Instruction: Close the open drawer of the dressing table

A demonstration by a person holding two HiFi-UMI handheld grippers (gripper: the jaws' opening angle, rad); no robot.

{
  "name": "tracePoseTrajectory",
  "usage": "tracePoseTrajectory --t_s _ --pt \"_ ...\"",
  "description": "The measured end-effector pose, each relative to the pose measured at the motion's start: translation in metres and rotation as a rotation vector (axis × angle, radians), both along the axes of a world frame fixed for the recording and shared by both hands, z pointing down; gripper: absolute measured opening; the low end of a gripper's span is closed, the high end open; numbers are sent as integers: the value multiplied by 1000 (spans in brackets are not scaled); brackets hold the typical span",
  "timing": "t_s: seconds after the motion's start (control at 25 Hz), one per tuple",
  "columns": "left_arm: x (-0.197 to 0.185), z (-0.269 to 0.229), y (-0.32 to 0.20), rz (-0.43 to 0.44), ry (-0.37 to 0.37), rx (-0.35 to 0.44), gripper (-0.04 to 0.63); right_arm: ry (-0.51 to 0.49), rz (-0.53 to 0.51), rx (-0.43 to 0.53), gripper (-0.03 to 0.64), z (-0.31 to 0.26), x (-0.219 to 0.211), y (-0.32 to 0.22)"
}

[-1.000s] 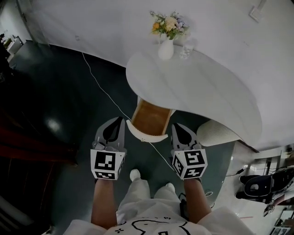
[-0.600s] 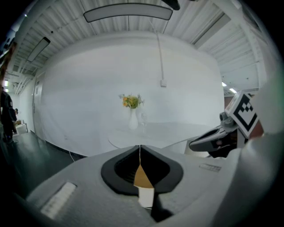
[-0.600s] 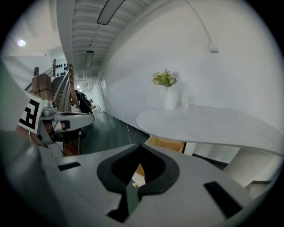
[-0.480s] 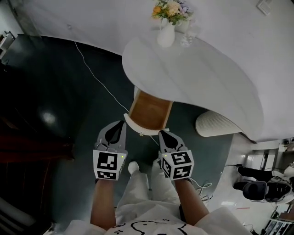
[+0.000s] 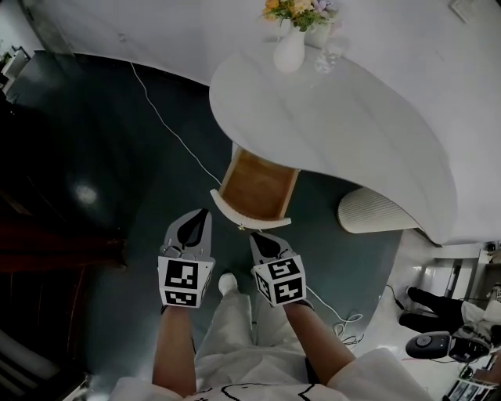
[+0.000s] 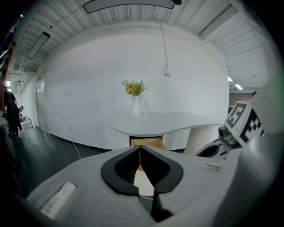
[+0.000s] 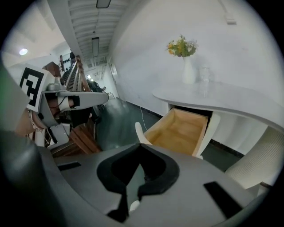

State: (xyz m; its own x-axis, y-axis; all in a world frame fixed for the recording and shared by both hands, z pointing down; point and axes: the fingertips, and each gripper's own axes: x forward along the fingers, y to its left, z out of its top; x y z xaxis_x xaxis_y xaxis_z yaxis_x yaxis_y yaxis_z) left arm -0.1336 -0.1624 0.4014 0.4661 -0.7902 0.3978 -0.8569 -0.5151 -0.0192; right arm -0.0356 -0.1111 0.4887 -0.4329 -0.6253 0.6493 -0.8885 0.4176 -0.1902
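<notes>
The table (image 5: pixel 344 133) is white with a curved, kidney-shaped top, and it stands against a white wall (image 5: pixel 156 31) on a dark, glossy floor (image 5: pixel 102 149). At the back of the top, a white vase (image 5: pixel 288 53) holds flowers (image 5: pixel 301 8), with a clear glass (image 5: pixel 329 55) just beside it. A thin white cable (image 5: pixel 168 133) runs across the floor toward the table. A ribbed white stool (image 5: pixel 374 213) sits partly under the table's right end.

The drawer (image 5: pixel 257 188) is pulled well out from under the top. Its wooden inside is bare, and its white curved front faces the person.

The left gripper (image 5: pixel 205 213) hangs just left of the drawer front. Its jaws are pressed together with nothing between them. The right gripper (image 5: pixel 254 236) is also closed and empty, and its tips are just in front of the drawer front. I cannot tell whether they touch it.

A second ago the right gripper stood off the drawer's right corner. Since then it has swung left, to in front of the drawer front. The left gripper has barely shifted, and the drawer is as far out as before.
</notes>
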Motion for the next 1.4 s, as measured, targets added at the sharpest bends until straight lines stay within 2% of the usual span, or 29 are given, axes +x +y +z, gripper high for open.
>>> tracePoseTrajectory --t_s 0.2,0.48,1.04,1.24,1.4 --pt "3 21 3 -13 23 -22 17 -5 1 -31 -6 26 -9 5" --pt "1 53 1 -13 34 -29 17 -20 54 -83 -6 71 -17 8" --pt "-7 93 -2 -33 32 -2 17 -13 206 -32 -6 135 -15 -8" --pt "-9 101 -1 -35 49 3 17 26 224 -1 -6 151 -19 -8" --pt "-10 106 -2 -30 47 7 17 33 276 -12 -6 163 -14 -13"
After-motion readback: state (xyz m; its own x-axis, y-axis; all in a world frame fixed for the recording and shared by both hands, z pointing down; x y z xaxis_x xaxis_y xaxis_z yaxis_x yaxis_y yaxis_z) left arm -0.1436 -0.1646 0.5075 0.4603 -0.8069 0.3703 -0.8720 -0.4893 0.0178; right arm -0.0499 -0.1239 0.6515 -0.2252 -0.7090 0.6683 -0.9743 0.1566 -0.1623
